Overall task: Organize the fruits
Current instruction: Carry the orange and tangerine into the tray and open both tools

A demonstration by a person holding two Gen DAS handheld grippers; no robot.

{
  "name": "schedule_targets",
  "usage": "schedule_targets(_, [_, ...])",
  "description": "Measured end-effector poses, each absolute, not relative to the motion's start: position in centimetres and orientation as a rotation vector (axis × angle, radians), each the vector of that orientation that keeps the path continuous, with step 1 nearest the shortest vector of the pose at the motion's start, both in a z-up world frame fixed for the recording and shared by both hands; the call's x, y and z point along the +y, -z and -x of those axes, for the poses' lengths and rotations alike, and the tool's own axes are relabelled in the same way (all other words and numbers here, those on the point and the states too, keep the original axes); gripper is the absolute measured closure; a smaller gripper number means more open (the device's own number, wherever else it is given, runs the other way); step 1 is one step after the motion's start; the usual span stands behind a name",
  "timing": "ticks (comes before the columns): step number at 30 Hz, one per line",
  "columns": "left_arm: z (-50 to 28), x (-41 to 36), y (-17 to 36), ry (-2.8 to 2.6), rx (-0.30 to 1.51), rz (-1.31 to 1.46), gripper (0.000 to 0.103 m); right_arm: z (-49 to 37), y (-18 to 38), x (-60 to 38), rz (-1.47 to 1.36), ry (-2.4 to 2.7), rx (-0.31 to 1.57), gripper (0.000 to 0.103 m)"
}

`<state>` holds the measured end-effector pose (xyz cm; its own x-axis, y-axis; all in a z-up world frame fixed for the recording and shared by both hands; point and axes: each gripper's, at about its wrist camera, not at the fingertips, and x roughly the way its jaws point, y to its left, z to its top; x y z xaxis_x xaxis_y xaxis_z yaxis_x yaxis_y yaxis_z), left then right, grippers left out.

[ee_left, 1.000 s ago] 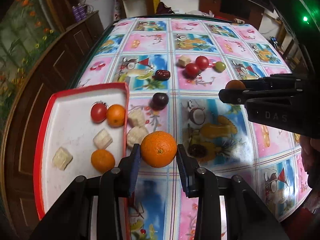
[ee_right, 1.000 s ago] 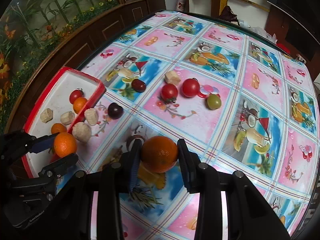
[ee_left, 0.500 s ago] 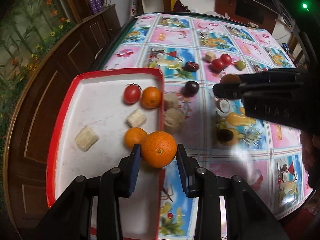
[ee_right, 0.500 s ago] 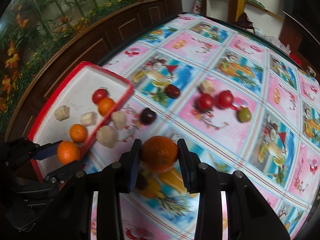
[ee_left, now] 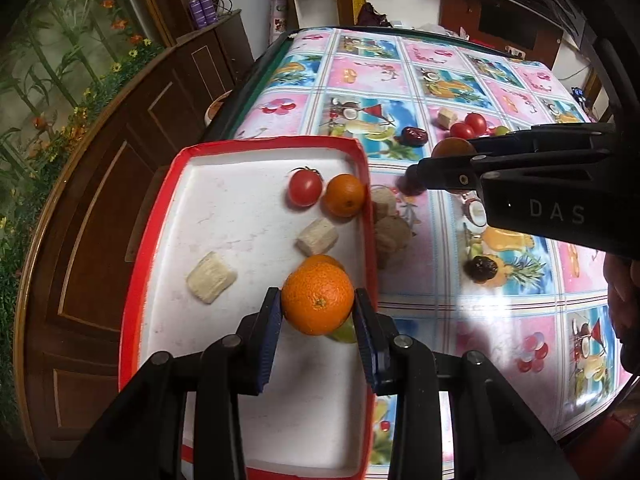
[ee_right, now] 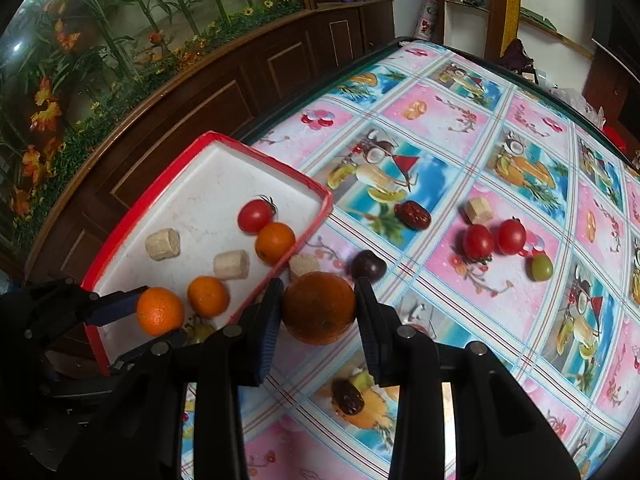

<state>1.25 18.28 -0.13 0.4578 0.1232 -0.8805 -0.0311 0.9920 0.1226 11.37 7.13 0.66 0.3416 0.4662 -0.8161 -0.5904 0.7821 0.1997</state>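
Left gripper (ee_left: 318, 314) clamped on bright orange (ee_left: 318, 298), held over near right part of red-rimmed tray (ee_left: 160, 184) beside small orange (ee_right: 208, 296). Right gripper (ee_right: 318, 314) clamped on darker orange (ee_right: 319, 308), held above fruit-print tablecloth (ee_right: 500, 280) just right of tray rim.

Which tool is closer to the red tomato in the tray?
Left. The left tool holds its orange over the tray, near the tomato. The right tool, holding another orange, is outside the tray's rim, over the tablecloth.
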Motion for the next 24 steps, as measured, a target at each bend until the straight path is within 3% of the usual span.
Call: schedule_targets(24, [-0.4, 24.5, 2.1, -0.179, 1.137, -0.013, 0.068, -11.6, -0.4, 14.2, 0.194, -0.781, 1.016, 0.065])
